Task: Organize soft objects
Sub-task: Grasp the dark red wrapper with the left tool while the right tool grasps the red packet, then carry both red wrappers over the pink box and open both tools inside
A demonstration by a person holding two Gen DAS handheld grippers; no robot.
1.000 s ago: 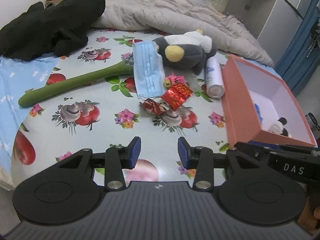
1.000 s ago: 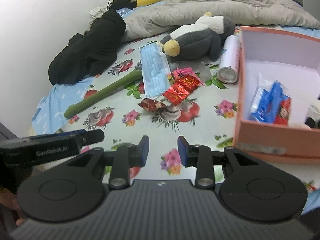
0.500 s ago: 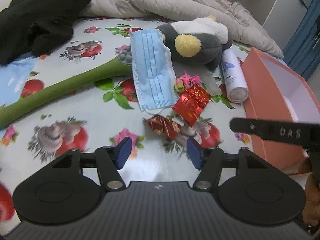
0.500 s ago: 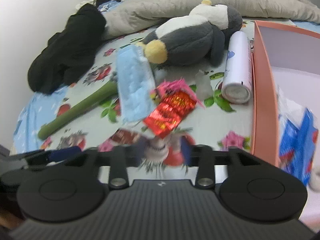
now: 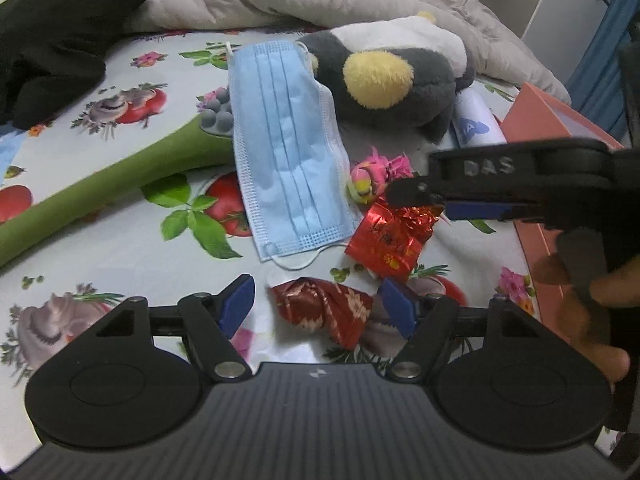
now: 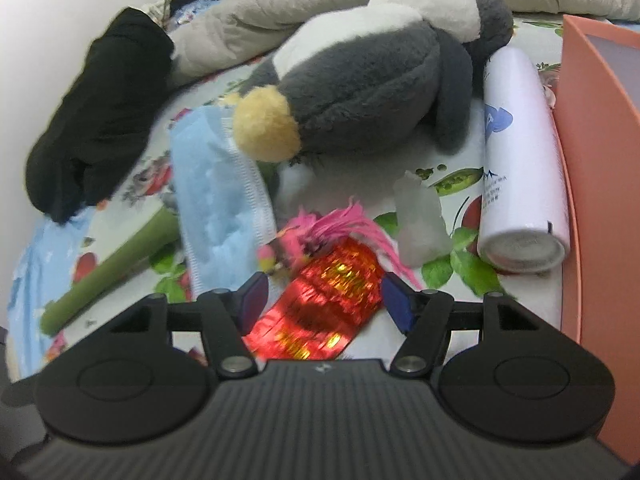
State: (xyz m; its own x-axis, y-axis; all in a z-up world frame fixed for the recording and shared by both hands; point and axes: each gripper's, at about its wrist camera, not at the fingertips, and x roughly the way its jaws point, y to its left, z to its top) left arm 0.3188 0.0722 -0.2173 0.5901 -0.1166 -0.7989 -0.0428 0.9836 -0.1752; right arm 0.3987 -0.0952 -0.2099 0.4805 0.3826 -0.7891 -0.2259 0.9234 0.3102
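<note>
Clutter covers the fruit-print bed sheet [image 5: 120, 248]. Left claw [image 5: 318, 306]: jaws opening, a dark red foil wrapper [image 5: 324, 308] lies between the pads, untouched. Right claw [image 6: 324, 298]: jaws opening over a bright red foil packet [image 6: 320, 304], no grip. A pink feather toy [image 6: 320, 236] touches that packet. Face mask [image 5: 286, 152] lies beside it, overlapping a green plush stem [image 5: 100, 188]. Plush penguin [image 6: 360, 92] lies behind; a white spray can [image 6: 516, 160] rests against the orange box [image 6: 600, 200].

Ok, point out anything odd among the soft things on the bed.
The white spray can lies on its side against the orange box, hard among soft things. The blue face mask is draped askew over the green stick.
</note>
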